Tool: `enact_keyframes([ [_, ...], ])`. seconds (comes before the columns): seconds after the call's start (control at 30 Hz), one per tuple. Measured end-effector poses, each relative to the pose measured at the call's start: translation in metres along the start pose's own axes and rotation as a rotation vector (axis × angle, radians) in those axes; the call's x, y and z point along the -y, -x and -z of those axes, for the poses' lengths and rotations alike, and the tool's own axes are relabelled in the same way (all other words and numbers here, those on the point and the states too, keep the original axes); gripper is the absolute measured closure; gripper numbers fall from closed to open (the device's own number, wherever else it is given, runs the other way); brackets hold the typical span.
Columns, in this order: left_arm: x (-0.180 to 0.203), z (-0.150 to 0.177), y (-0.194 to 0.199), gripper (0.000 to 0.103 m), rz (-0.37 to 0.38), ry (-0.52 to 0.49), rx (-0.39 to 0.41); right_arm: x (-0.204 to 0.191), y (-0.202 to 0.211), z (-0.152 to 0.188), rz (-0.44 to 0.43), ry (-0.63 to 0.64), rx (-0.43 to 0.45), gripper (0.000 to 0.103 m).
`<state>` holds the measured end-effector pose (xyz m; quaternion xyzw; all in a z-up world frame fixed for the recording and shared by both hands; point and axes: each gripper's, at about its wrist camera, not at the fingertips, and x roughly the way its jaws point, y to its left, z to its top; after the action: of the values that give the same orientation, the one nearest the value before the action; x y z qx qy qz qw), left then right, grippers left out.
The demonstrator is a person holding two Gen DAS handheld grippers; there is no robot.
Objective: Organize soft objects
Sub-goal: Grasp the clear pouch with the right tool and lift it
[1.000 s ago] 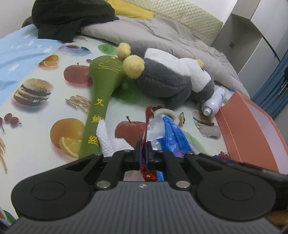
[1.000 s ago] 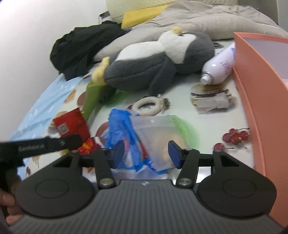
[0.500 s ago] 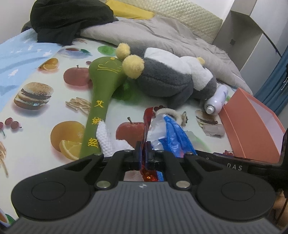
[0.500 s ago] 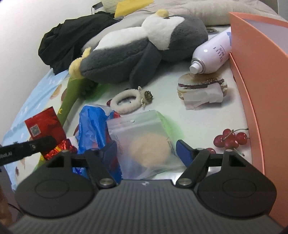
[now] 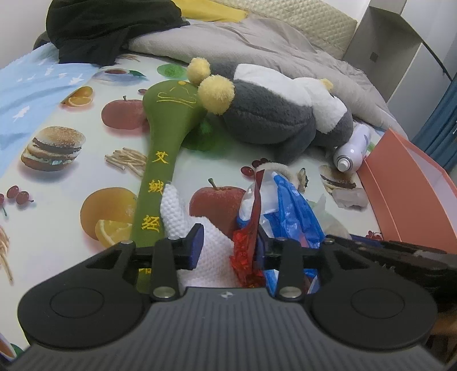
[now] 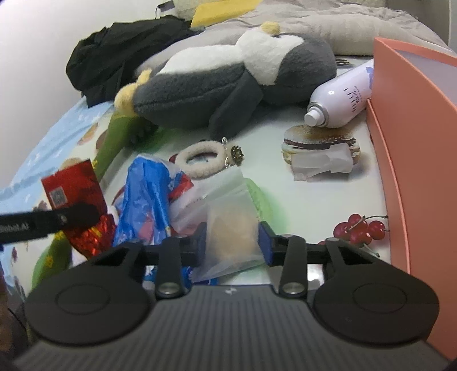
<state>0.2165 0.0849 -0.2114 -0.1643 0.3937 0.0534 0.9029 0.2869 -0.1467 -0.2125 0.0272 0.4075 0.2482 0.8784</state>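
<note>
Closing the right gripper (image 6: 232,242) on the clear bag (image 6: 228,228) right at the front, with both pads touching its sides and bending it up off the fruit-print sheet (image 5: 57,228). Feels light and floppy by the look of it, with a soft round puff inside and slippery plastic outside. Best to pinch over the puff, not on the thin empty edge, and to squeeze gently so as not to pop out of the grip. Opening the left gripper (image 5: 228,245) just beside it, with the pads apart. Leaning a crinkly red packet (image 5: 248,242) on one pad only, not pinching it, above a bumpy white cloth (image 5: 211,242). Likely to tip over or slide if let go. Lying next to both, a thin blue bag (image 5: 291,211), very light and easy to snag. A little farther, a fluffy ring (image 6: 201,159) and a long green soft mallet (image 5: 160,159), easy to grab by the thin handle. Behind those, a big squishy plush penguin (image 6: 228,74), best taken by a wing or foot. Off to the side, a hard spray can (image 6: 340,100) touching the orange box (image 6: 414,142), probably the place for soft things. Far back, black clothes (image 5: 108,25) in a heap.
</note>
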Motion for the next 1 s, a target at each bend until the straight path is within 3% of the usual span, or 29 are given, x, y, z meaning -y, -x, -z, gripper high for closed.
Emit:
enact_keyframes([
  [0.3, 0.011, 0.008, 0.001, 0.061, 0.043, -0.028, -0.02, 0.002, 0.018, 0.001, 0.051, -0.005, 0.028, 0.077],
  [0.4, 0.016, 0.013, 0.001, 0.079, 0.048, -0.035, -0.036, 0.001, 0.026, 0.003, 0.079, -0.005, 0.045, 0.077],
  [1.0, 0.028, 0.011, 0.055, 0.08, 0.054, -0.041, 0.044, -0.016, 0.089, 0.012, 0.12, -0.025, 0.106, 0.077],
])
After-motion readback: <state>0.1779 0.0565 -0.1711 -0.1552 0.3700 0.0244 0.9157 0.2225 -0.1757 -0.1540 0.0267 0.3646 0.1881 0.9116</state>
